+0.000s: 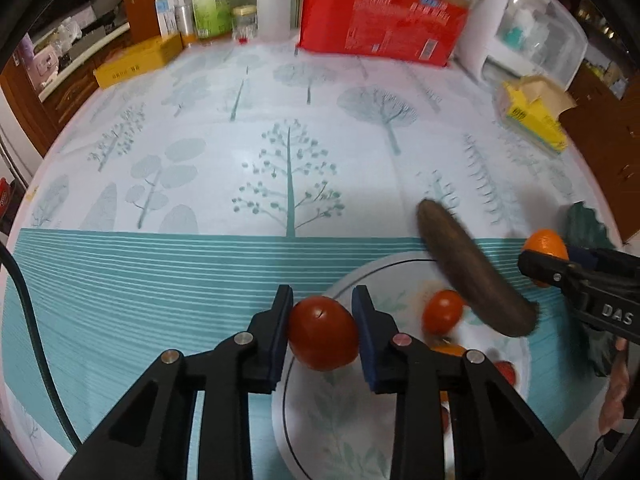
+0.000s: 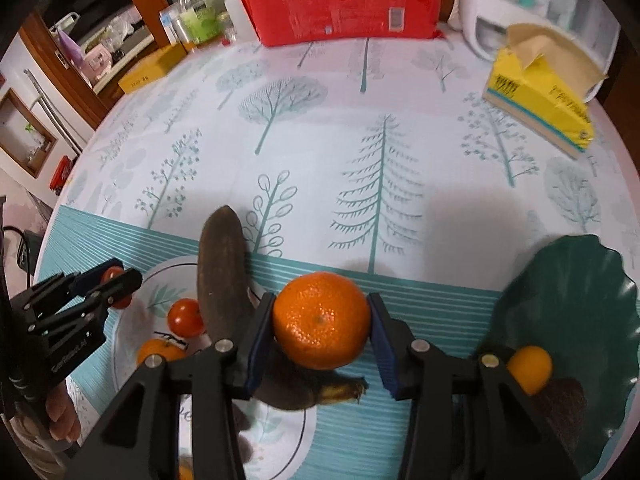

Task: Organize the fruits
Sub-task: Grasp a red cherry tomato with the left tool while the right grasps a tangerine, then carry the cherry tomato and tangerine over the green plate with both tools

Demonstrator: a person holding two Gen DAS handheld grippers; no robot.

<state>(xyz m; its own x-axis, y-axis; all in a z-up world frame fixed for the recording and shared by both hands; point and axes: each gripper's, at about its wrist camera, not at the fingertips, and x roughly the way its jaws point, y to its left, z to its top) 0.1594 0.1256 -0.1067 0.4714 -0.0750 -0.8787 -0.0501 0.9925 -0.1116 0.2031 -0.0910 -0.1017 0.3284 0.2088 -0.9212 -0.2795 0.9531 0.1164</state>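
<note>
Left gripper (image 1: 322,322) fingers clamp a tomato (image 1: 322,333); right gripper (image 2: 321,322) fingers clamp an orange (image 2: 321,320)

The right tool (image 2: 322,334) hides the overripe banana's (image 2: 222,272) middle. The green dish (image 2: 580,280) is cut off by the frame edge. Bottles (image 1: 210,4) behind blur.

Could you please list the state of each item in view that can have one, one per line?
Left gripper: shut on the large tomato, held above the white plate.
Right gripper: shut on the mandarin, lifted.
Banana: blackened, lying across the white plate's rim.
Small tomato: resting on the white plate.
Green leaf-shaped dish: holds a small orange fruit.
Yellow tissue box: torn open.
</note>
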